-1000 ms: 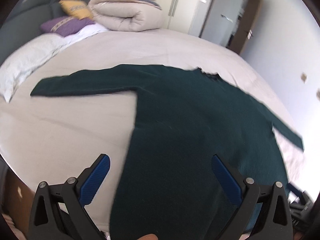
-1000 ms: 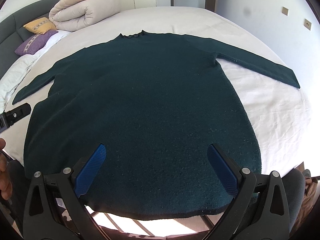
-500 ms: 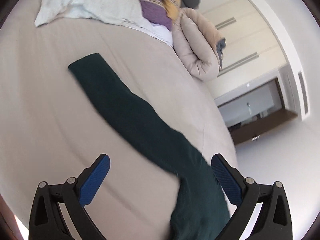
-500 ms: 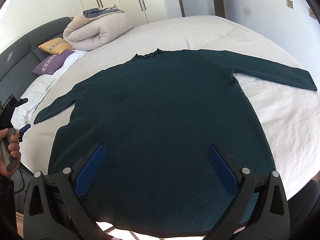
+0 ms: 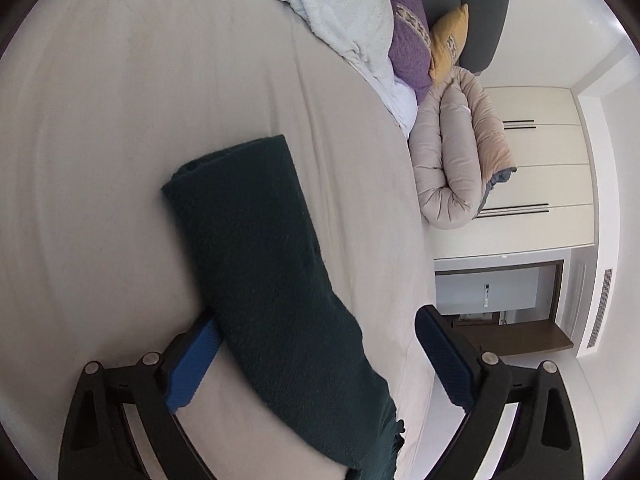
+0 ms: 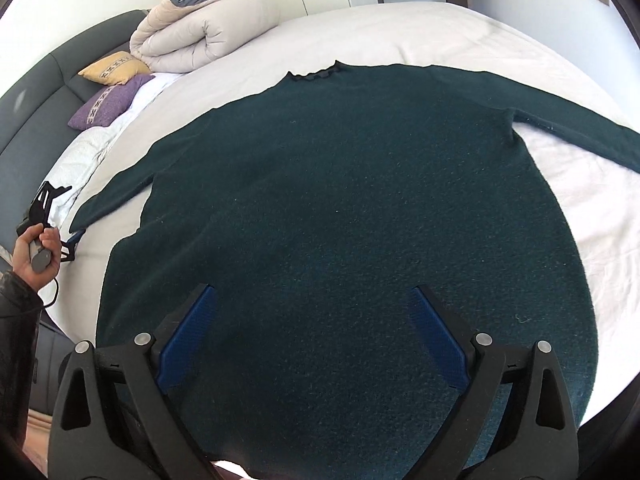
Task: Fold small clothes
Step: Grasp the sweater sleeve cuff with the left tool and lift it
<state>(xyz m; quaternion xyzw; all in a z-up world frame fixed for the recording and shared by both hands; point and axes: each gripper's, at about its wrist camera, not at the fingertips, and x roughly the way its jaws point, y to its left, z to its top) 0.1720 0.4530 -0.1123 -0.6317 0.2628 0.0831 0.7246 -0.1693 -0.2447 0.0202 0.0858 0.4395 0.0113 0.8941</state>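
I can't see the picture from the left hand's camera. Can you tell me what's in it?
A dark green sweater sleeve lies flat on a beige bed, running between the open blue fingers of the left gripper. Farther off are a purple pillow, a yellow pillow and a rolled-up duvet.

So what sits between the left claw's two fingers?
The sweater's sleeve lies across the gap of the open left claw on the bed; left wrist view.
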